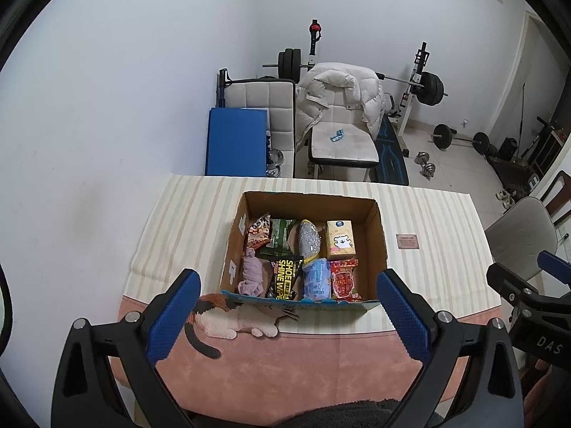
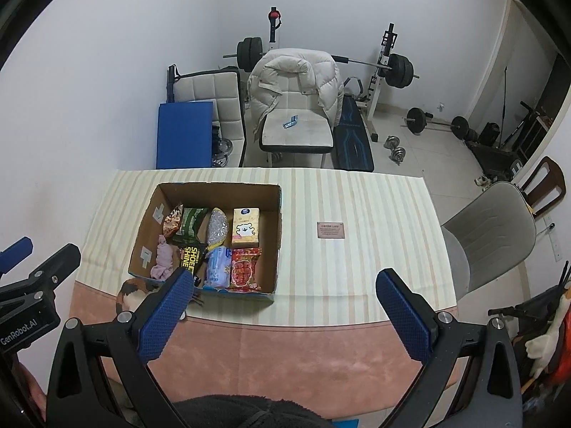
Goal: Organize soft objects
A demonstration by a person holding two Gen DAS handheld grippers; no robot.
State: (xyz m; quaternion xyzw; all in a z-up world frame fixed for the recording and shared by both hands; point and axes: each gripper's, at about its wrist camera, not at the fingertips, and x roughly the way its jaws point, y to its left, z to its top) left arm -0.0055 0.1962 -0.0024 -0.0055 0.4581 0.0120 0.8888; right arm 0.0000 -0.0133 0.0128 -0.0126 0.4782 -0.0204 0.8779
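Both tools hover above the near edge of the bench, empty. Left tool and right tool have jaws spread wide. Risk: a wide descent into the cardboard box could catch its wall or crush neighbouring packets. The pink cloth — limp, crumpled — lies in the box's near-left corner.

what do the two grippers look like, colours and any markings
Both the left gripper and right gripper have black angular frames with silver bolts and blue dimpled pads. White lettering marks the bodies: "DAS" on the right one, "GenRobot.AI" on the left one. No cables visible.
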